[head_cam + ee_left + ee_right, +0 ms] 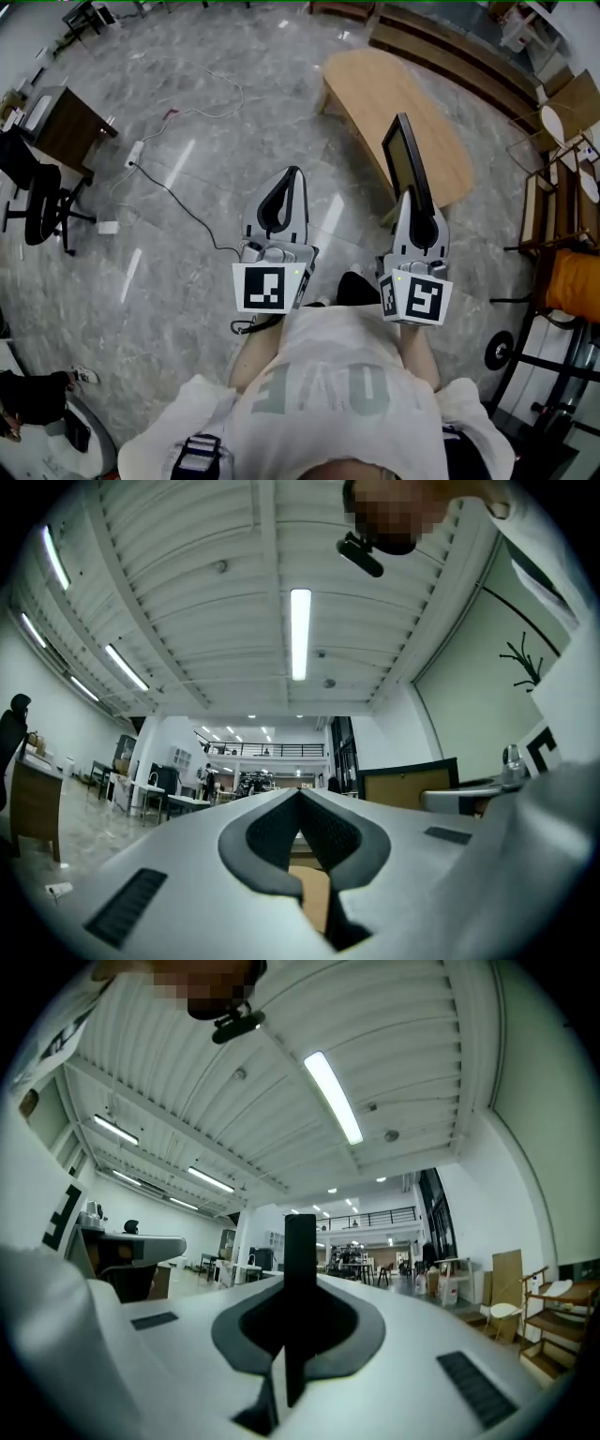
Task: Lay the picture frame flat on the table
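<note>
1. Dark-rimmed picture frame (pixel 407 159) pinched by its lower edge in the right gripper (pixel 413 195). Carried on edge, standing close to upright above the jaws, resting on no surface.
2. From the right gripper view, only a thin black bar rising between the pads. Jaws pressed tight on it with hardly any gap, as suits such narrow stock.
3. Gripped low and at about mid-length, probably so the weight sits balanced over the pads rather than levering to one side.
4. Positioned against the near end of the pale wooden table (pixel 375 84) in the head view. Impossible to tell whether already over the top or just short of it, or how high above.
5. Left gripper (pixel 294 174) pressed together on nothing, raised alongside the right one and clear of the frame. Probably left free to steady or guide the far edge when needed.
6. Task judged barely begun: frame in hand, not yet tipped, not yet over a settled spot on the tabletop.
7. Next move, as a guess: reaching forward over the wood, rolling the wrist to bring the broad face level, lowering until flat, then letting go.
8. Main risk: thin edge pivoting in the pads during the tilt, or one corner striking first and the frame slapping down.
</note>
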Available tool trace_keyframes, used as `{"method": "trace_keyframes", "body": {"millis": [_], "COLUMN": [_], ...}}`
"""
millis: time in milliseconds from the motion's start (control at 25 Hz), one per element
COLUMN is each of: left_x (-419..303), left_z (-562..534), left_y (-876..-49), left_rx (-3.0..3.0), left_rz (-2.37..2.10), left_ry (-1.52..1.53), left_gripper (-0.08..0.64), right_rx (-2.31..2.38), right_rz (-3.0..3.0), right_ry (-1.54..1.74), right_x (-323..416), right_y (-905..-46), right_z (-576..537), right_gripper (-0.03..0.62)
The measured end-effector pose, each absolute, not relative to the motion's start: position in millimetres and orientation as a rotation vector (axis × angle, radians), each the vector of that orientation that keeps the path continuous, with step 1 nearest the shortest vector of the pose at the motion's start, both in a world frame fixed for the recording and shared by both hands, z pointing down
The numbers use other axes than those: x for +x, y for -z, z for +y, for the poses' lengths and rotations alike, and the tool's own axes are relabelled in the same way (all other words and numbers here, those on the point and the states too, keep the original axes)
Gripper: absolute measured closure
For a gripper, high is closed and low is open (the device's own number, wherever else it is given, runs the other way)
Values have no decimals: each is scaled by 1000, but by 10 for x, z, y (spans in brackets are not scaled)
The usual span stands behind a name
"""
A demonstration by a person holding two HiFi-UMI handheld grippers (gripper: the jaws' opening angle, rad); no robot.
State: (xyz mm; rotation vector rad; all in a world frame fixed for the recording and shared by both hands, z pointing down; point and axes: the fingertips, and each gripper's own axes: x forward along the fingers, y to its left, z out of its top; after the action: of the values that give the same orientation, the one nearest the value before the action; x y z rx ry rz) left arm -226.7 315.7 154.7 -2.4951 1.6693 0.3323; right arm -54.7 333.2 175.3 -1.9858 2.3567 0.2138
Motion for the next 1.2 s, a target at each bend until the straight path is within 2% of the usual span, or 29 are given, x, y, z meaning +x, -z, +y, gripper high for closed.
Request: {"method": "trace_keyframes", "body": {"millis": [120,360,720,1200], "left_x": [-2177,-1901,-1766,-1510], "left_z": [3013,2642,1805,43], "left_y": [-1699,-2344,-2913,-2954], "left_rx": [-2563,-2746,-2797,-2792], "left_rz": [1640,1659,1761,1855], "left_ry": [-222,84,299,324], "left_gripper": [551,551,551,551], "right_rx": [-1990,-2074,-2079,-2037], "right_rz": [2361,2403,2453,2539], "right_ry": [-227,58,232,299], "right_x": [-538,-357,-69,221], "right_y": [-1762,-2274,-2839,-2916], "right_z": [3233,2857,1995,127], "right_gripper": [575,575,575,575]}}
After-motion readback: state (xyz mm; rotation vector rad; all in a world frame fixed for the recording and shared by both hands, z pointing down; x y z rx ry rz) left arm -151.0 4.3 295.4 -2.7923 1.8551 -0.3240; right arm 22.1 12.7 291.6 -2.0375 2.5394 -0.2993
